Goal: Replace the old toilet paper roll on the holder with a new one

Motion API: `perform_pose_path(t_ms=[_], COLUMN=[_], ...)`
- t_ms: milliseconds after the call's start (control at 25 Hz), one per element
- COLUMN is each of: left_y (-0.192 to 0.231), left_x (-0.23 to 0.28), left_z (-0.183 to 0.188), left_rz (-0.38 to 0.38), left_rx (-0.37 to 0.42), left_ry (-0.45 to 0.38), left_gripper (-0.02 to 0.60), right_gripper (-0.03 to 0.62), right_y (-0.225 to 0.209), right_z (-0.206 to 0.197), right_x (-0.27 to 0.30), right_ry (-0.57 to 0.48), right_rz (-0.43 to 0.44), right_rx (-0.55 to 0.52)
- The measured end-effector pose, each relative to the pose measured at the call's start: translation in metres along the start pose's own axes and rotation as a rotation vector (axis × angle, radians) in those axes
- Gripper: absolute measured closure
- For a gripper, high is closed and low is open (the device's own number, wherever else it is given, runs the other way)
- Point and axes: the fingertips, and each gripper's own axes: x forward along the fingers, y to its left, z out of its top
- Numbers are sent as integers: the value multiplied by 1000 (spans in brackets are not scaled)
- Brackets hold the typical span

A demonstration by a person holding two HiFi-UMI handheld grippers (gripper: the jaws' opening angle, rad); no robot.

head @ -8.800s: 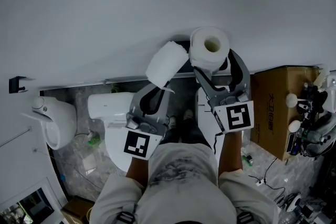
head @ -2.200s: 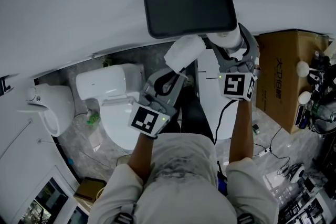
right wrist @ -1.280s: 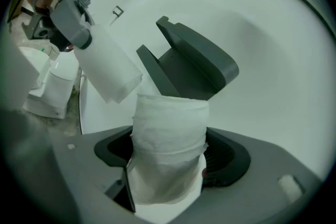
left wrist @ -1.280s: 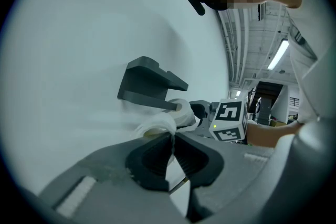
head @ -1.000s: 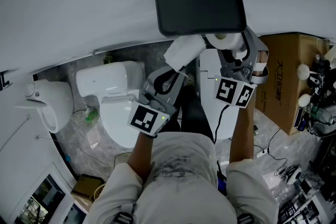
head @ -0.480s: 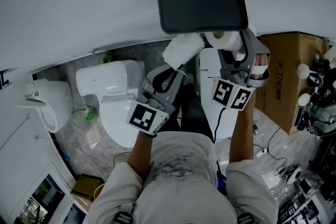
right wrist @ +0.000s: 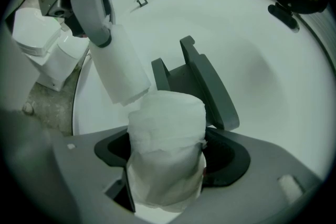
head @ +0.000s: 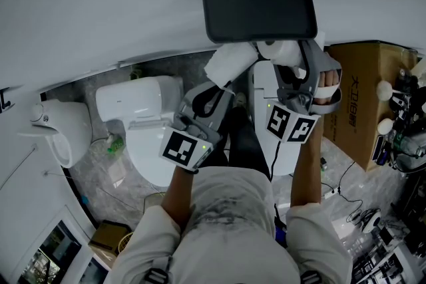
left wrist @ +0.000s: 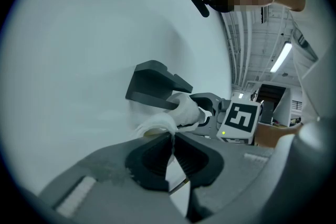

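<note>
A dark grey holder (head: pixel 258 12) with its flat cover sticks out from the white wall. My right gripper (head: pixel 287 56) is shut on a full white toilet roll (head: pixel 279 52), held just under the holder's right half. In the right gripper view this roll (right wrist: pixel 165 155) fills the gap between the jaws in front of the holder (right wrist: pixel 202 86). My left gripper (head: pixel 216 86) is shut on the loose paper tail of a second white roll (head: pixel 229 63), which hangs left of the first. The right gripper view shows that roll (right wrist: pixel 119 71) dangling from the left fingers (right wrist: pixel 97 13).
A white toilet (head: pixel 143 123) stands below left, with a wall urinal (head: pixel 56 136) further left. A brown cardboard box (head: pixel 363 96) and cables lie at the right. A white unit (head: pixel 283 149) stands under my right arm. The wall is bare around the holder.
My right gripper has rolled about its own axis, so the roll's hollow end no longer faces up. The left gripper and its hanging roll have stayed put.
</note>
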Motion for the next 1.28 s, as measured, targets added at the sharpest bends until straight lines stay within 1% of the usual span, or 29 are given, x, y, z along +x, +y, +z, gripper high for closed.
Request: perform_pose_path(t_ms=[280, 520, 680, 1280], left_y=[4, 1, 4, 17], left_x=[1, 3, 1, -14], left_z=[0, 1, 2, 1], left_rz=[2, 1, 4, 37], left_rx=[-5, -5, -7, -14], left_ry=[-3, -3, -5, -19], left_gripper=[563, 563, 563, 563], right_gripper=[206, 230, 232, 243], right_y=[1, -2, -1, 11], right_z=[6, 14, 22, 51], right_x=[1, -2, -2, 0], right_ry=[-17, -71, -94, -154], right_rz=[0, -15, -17, -7], right_rx=[-24, -49, -63, -106])
